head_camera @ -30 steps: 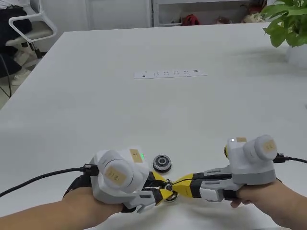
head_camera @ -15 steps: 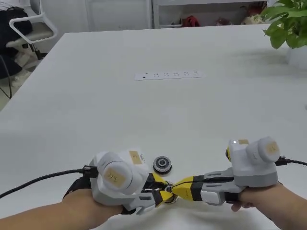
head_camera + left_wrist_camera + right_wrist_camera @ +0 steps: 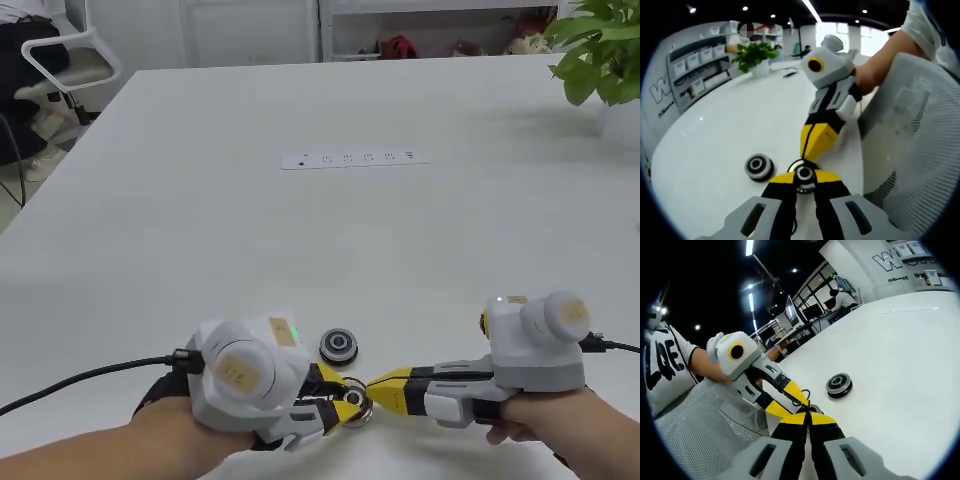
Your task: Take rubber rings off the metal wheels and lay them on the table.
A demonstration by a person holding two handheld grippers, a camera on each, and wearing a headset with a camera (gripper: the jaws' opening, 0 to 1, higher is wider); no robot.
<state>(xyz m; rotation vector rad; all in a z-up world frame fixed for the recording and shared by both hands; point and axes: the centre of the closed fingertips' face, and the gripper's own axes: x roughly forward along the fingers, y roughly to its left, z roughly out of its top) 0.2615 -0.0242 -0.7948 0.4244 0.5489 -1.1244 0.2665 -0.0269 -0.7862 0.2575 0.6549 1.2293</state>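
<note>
Left hand-held gripper (image 3: 805,177) around half-hidden wheel (image 3: 803,172)

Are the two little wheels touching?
Apart: left gripper view shows white table between the loose black-ringed metal wheel and the held metal wheel.

Office inferred: large white tabletop (image 3: 300,230) with inset socket strip (image 3: 355,157), mesh chair (image 3: 910,125), potted plant (image 3: 597,45), binned shelves (image 3: 700,65).

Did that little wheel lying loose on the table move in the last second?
No. The loose wheel sits in the same spot below the white power strip; both slid slightly down the head view together, so the camera moved.
</note>
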